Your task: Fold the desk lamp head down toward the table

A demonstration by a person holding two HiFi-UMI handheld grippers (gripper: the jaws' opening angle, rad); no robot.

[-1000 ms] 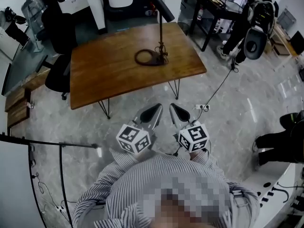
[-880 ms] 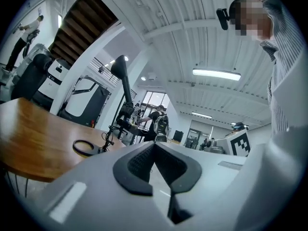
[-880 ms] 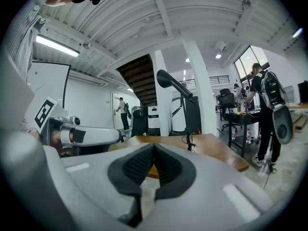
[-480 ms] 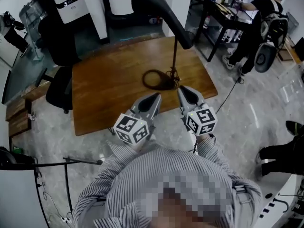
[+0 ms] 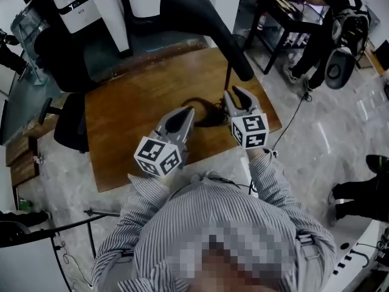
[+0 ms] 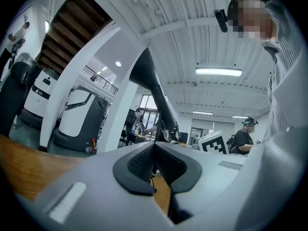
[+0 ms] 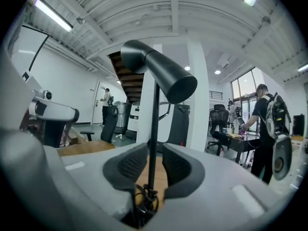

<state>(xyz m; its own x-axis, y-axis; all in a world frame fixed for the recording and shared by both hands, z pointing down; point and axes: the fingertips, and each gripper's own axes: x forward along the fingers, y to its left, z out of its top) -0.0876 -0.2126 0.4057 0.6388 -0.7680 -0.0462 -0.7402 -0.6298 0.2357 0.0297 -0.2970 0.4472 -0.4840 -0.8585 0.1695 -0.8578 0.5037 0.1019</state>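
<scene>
A black desk lamp stands on the wooden table (image 5: 121, 132). Its long cone head (image 5: 206, 17) reaches up and left from a thin pole (image 5: 227, 81) above a ring base with coiled cable (image 5: 200, 111). My left gripper (image 5: 187, 111) hovers over the table's near part, left of the base, its pads pressed together on nothing (image 6: 154, 146). My right gripper (image 5: 234, 93) is just right of the pole. In the right gripper view a narrow gap parts its pads (image 7: 155, 165), and the pole (image 7: 154, 124) and head (image 7: 159, 71) show through it, untouched.
A black office chair (image 5: 70, 111) stands left of the table. White machines (image 5: 73, 5) line the back. At back right a person with a backpack (image 5: 331, 23) stands by a black desk (image 5: 273, 8). A cable (image 5: 292, 111) crosses the floor right of the table.
The person has walked up to the table. Both grippers went from over the floor to over the table's near part, the right one arriving beside the lamp pole.
</scene>
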